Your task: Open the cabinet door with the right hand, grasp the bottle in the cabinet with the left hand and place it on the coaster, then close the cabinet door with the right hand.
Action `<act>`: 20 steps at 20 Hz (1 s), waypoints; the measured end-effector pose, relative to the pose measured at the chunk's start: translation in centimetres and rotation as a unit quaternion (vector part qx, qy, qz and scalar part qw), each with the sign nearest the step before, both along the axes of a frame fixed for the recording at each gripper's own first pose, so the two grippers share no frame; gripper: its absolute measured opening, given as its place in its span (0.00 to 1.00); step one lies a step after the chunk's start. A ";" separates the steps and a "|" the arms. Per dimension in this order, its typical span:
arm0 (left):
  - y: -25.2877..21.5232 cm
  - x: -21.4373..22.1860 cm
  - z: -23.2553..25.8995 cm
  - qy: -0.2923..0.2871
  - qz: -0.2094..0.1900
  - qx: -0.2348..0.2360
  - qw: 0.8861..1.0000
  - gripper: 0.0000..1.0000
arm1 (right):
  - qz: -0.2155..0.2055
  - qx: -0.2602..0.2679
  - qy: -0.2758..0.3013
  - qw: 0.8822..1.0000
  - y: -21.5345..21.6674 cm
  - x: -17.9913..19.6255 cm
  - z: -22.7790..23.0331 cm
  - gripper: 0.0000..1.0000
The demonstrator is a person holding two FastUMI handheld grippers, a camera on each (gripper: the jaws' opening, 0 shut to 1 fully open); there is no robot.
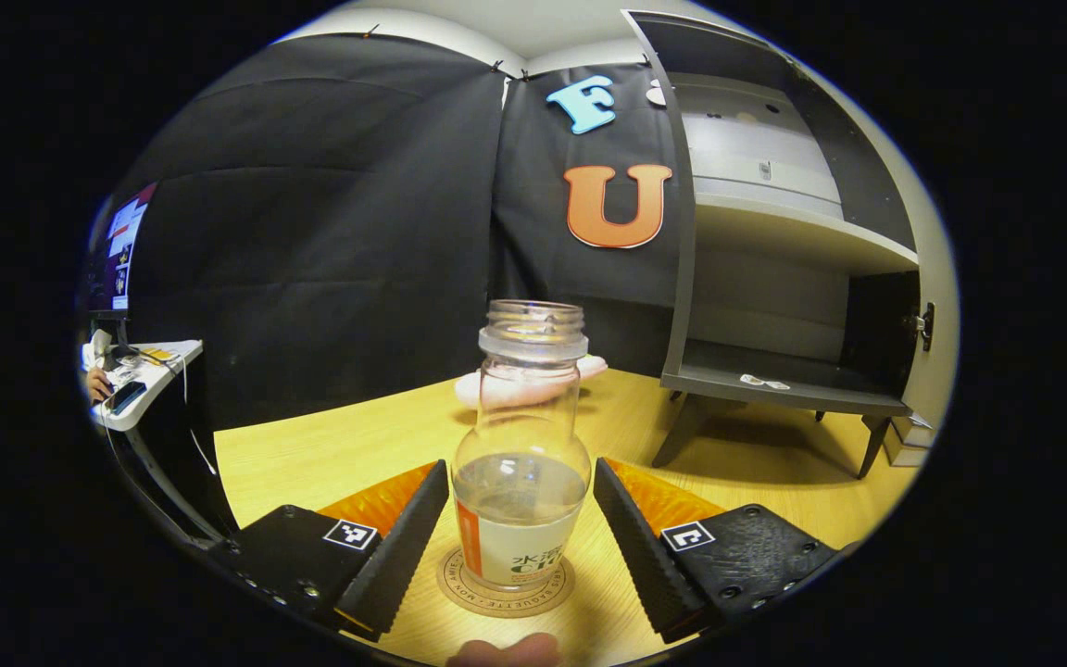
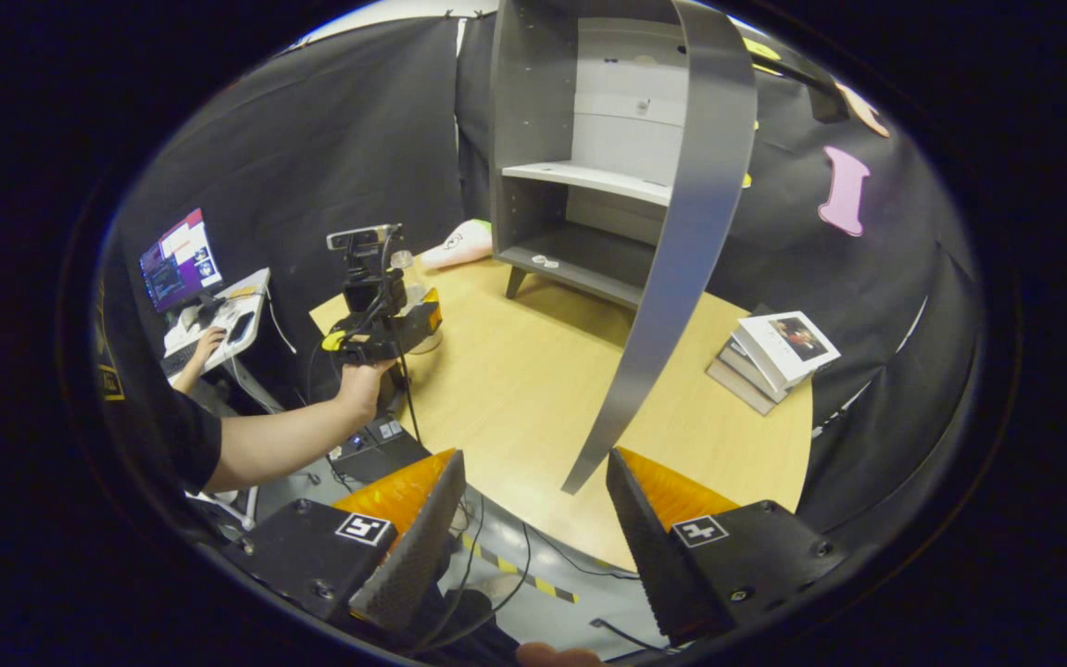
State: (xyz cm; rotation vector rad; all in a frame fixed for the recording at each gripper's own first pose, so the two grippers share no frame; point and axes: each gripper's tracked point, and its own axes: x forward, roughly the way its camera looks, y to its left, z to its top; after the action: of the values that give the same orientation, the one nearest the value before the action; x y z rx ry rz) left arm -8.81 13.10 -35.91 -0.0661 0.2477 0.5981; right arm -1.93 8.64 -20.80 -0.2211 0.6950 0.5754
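Left gripper point(image 1: 521, 528) spread around bottle point(image 1: 522, 463) on coaster point(image 1: 506, 593), right gripper point(image 2: 533, 519) spread, wooden table point(image 2: 533, 380), cabinet door point(image 2: 682, 232) open

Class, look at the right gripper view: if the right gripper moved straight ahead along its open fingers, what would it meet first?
Probably the open cabinet door: its lower edge hangs just beyond the gap of the right gripper, whose jaws stand apart. Depth is hard to judge in the fisheye, so it might instead pass beneath the door toward the table.

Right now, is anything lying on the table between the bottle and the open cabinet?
In the left gripper view, a pale pink soft object lies just behind the bottle; beyond it, bare wooden table runs to the cabinet.
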 end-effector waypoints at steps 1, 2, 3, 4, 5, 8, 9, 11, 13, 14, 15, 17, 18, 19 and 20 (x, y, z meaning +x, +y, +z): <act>-0.2 0.1 0.8 -0.014 -0.006 0.005 1.000 0.95 | 0.000 -0.001 -0.001 1.000 0.0 0.1 0.0 0.95; -0.3 -0.1 1.5 -0.025 -0.009 0.010 1.000 0.95 | -0.001 -0.002 -0.002 1.000 -0.2 0.0 0.0 0.95; -0.5 -0.3 2.2 -0.033 -0.012 0.014 0.999 0.95 | -0.001 -0.005 -0.001 1.000 -0.2 0.0 -0.1 0.95; -0.6 -0.6 2.7 -0.035 -0.015 0.021 0.999 0.95 | -0.003 -0.007 -0.003 1.000 -0.4 0.0 -0.1 0.95; -0.7 -1.1 3.2 -0.031 -0.015 0.031 0.999 0.95 | -0.008 -0.011 -0.009 1.000 -0.6 0.2 0.1 0.95; -1.2 -3.2 5.7 -0.022 -0.017 0.049 0.998 0.95 | -0.022 -0.055 -0.043 0.997 -2.6 0.9 0.4 0.98; -1.4 -4.0 7.0 -0.023 -0.018 0.050 0.998 0.95 | -0.024 -0.057 -0.052 0.997 -3.0 0.9 0.9 0.98; -1.8 -5.0 9.7 -0.027 -0.020 0.056 0.998 0.95 | -0.038 -0.049 -0.062 0.996 -3.9 0.8 1.6 0.97; -2.3 -5.6 13.3 -0.036 -0.022 0.068 0.997 0.95 | -0.056 -0.025 -0.068 0.996 -4.9 0.6 2.4 0.97; -2.6 -5.8 15.2 -0.047 -0.019 0.068 0.996 0.95 | -0.070 -0.015 -0.073 0.995 -5.7 0.7 2.6 0.98; -3.4 -5.5 16.9 -0.058 -0.029 0.061 0.996 0.95 | -0.085 -0.003 -0.079 0.993 -6.6 0.7 3.1 0.98; -5.4 -4.8 21.1 -0.068 -0.051 0.071 0.994 0.95 | -0.114 0.022 -0.093 0.989 -8.4 0.7 4.2 0.98; -5.9 -4.6 23.1 -0.066 -0.059 0.083 0.993 0.95 | -0.123 0.033 -0.097 0.987 -9.2 0.7 4.2 0.97; -6.9 -4.2 24.8 -0.063 -0.070 0.088 0.992 0.95 | -0.132 0.043 -0.101 0.985 -10.0 1.0 4.4 0.98; -8.1 -3.6 26.1 -0.055 -0.084 0.085 0.991 0.95 | -0.145 0.051 -0.109 0.982 -11.1 1.5 4.6 0.98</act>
State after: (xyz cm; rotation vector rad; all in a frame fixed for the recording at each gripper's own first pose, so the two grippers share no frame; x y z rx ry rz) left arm -12.42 5.01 -9.85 0.0860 0.0923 0.4448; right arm -0.41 -2.44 -16.20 -0.0832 0.4730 0.3000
